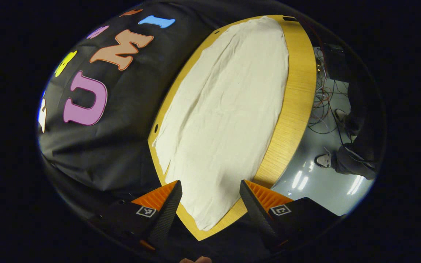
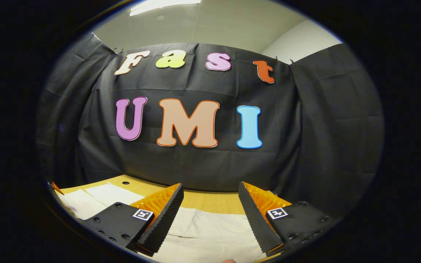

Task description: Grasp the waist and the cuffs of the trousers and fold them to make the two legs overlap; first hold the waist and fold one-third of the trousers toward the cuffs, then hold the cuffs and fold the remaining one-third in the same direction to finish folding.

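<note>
- The trousers (image 1: 225, 120) lie flat along the bench (image 1: 298, 106), pale cloth covering most of its top, with a bare strip of wood on the side away from the booth wall (image 1: 122, 153).
- My left gripper (image 1: 210, 199) hangs above the near end of the trousers, fingers set wide apart with nothing between them.
- My right gripper (image 2: 210, 202) is likewise spread wide and empty, pointing toward the booth wall, with pale cloth (image 2: 203, 233) lying on the bench just under its fingers.
- I judge the trousers to be light, soft and limp: they show shallow wrinkles, so they will sag and drag rather than hold shape when I lift an edge.
- From here I cannot tell which end is the waist and which the cuffs; the cloth's outline is too smooth.
- I think the best hold is a pinch at the corners of an end, one gripper to each, taking all layers so none slips out.
- The edge of the trousers toward the booth wall runs close to the bench rim, leaving little room there; the wall hangs just behind that rim.
- The opposite side has bare wood and then open floor (image 1: 316, 182), where cables (image 1: 323, 109) and a person's shoes (image 1: 323, 160) sit, so there is freer room on that side.
</note>
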